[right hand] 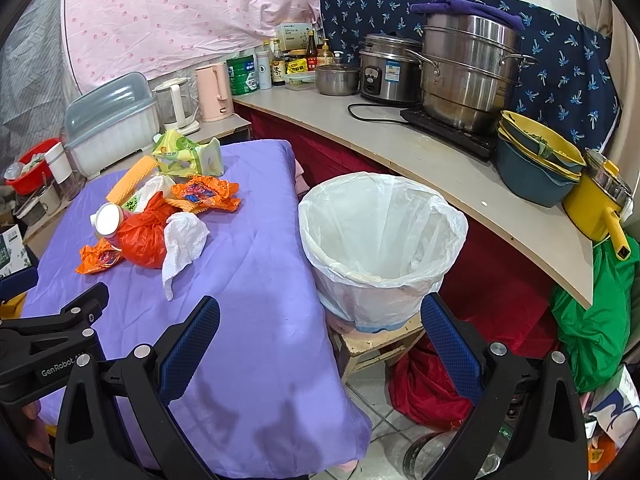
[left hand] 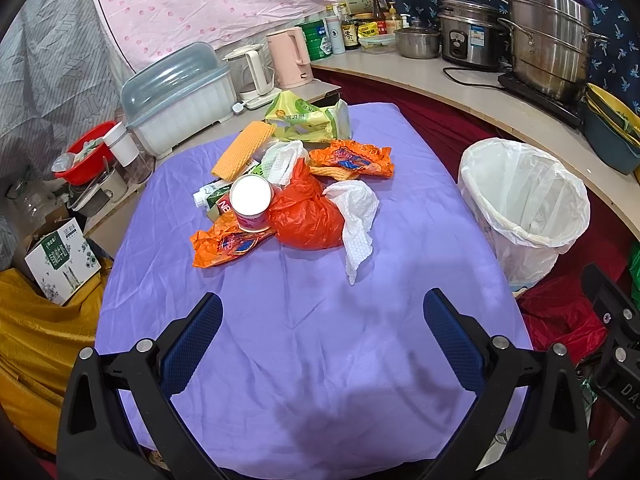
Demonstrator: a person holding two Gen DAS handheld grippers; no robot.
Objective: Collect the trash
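Note:
A heap of trash lies on the purple-covered table (left hand: 304, 340): a red plastic bag (left hand: 304, 216), a crumpled white tissue (left hand: 356, 216), orange snack wrappers (left hand: 224, 246), a pink cup (left hand: 251, 204), a milk carton (left hand: 210, 198), an orange sponge (left hand: 242, 150) and a yellow-green tissue pack (left hand: 304, 118). My left gripper (left hand: 322, 316) hangs open above the near cloth, short of the heap. A white-lined bin (right hand: 380, 236) stands right of the table on a wooden stool (right hand: 376, 344). My right gripper (right hand: 320, 320) is open over the table's right edge, empty. The red bag (right hand: 142, 240) and tissue (right hand: 184, 246) lie to its left.
A curved counter (right hand: 440, 168) behind the bin carries steel pots (right hand: 468, 80), a rice cooker, stacked basins and a yellow pan. A dish box (left hand: 180, 96), kettles and bottles stand beyond the table. A carton and yellow cloth sit at left; red and green bags lie on the floor.

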